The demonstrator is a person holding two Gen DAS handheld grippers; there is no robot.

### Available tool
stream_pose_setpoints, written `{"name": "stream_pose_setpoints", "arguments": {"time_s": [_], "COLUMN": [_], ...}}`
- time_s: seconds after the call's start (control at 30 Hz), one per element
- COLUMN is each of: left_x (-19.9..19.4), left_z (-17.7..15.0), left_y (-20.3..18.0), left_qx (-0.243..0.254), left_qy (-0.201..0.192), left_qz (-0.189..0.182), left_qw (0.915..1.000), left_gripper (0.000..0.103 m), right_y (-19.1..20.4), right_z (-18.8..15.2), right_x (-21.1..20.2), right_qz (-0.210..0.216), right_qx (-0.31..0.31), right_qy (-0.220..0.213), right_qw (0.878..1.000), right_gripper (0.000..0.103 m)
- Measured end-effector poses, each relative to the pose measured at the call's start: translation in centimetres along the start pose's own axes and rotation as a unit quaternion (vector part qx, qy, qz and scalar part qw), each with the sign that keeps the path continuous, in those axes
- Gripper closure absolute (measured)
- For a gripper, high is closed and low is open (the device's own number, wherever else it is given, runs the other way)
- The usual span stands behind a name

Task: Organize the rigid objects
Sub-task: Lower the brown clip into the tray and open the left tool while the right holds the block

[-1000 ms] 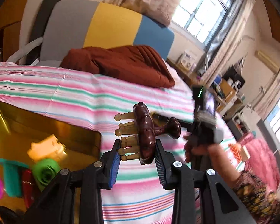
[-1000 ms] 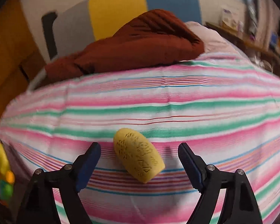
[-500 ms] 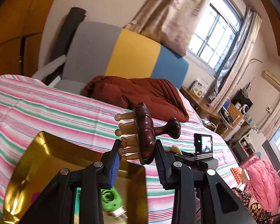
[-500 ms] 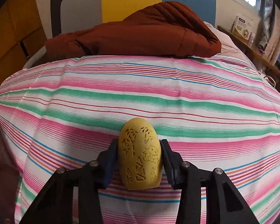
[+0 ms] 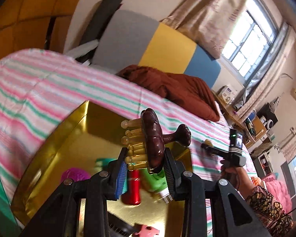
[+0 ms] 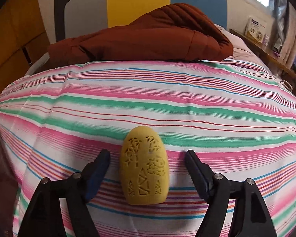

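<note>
Dark glossy wood is what the left gripper (image 5: 145, 170) is clamped on: a wooden massager (image 5: 152, 138) with a knob handle and pale pegs sticking out sideways. A second ago it was out over the striped bedspread (image 5: 39, 98); now it's hanging right above the gold tray (image 5: 77, 118), with the red cylinder (image 5: 132, 186), the green piece (image 5: 155, 181) and the magenta thing (image 5: 75, 174) already lying in there below it. So my guess is the drop is basically next, just lower and let go.

The right gripper (image 6: 147, 169) is the odd one. Half a second ago it was squeezed on the yellow carved egg-shaped piece (image 6: 144, 166); now the jaws are spread wide, one on each side with a clear gap. The piece sits on the bedspread near the front edge, well away from the brown quilt (image 6: 148, 37) at the head end. Looks like a regrip, since that one's not in the tray yet.
</note>
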State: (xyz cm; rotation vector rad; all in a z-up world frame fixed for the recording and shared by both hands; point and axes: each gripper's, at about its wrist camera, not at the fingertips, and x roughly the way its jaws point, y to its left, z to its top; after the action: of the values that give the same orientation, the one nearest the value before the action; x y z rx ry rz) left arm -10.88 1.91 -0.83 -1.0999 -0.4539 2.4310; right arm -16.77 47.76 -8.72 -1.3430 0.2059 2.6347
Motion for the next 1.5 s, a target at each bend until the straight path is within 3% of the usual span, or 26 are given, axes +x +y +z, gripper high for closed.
{"name": "stream_pose_setpoints", "arguments": {"time_s": [0.1,0.4,0.57,0.7,0.8,0.9,1.03,1.17,1.3,1.5], "left_x": [1.1,4.4,6.7,8.1,8.7,9.5,10.4,10.6,10.6,9.9], "left_z": [-0.5,0.6,1.8,2.4,2.7,2.8,2.7,2.8,2.9,2.9], "left_y": [1.2,2.8,3.2,3.9,4.6,5.2,5.9,6.0,6.1,6.1], "left_qx": [-0.01,-0.039,-0.058,-0.073,-0.081,-0.084,-0.092,-0.094,-0.092,-0.097], "left_qy": [0.013,0.027,0.041,0.055,0.062,0.077,0.091,0.091,0.092,0.09], "left_qz": [0.009,0.059,0.083,0.096,0.109,0.117,0.124,0.123,0.131,0.14], "left_qw": [0.9998,0.9972,0.994,0.9912,0.9889,0.9865,0.9837,0.9837,0.9829,0.9814], "left_gripper": [0.069,0.069,0.069,0.069,0.069,0.069,0.069,0.069,0.069,0.059], "right_y": [0.7,0.8,1.1,1.9,1.7,0.7,-0.9,-1.3,-0.8,-0.5], "right_z": [0.0,-0.2,-0.2,-0.4,0.2,0.6,0.5,0.2,0.4,0.6], "right_x": [-0.2,-0.1,-0.2,-0.2,-0.5,-1.6,-0.9,0.0,-0.2,-0.3], "right_qz": [0.005,0.01,0.036,0.031,0.026,0.024,0.018,0.013,0.014,0.007], "right_qx": [-0.014,-0.01,-0.018,-0.041,-0.044,-0.036,-0.01,-0.011,-0.012,0.0], "right_qy": [0.001,0.0,0.003,0.003,0.026,0.003,0.012,0.021,0.028,0.04], "right_qw": [1.0,1.0,0.999,0.999,0.998,0.999,1.0,1.0,0.999,0.999], "right_gripper": [0.03,0.03,0.021,0.02,0.022,0.022,0.023,0.034,0.056,0.059]}}
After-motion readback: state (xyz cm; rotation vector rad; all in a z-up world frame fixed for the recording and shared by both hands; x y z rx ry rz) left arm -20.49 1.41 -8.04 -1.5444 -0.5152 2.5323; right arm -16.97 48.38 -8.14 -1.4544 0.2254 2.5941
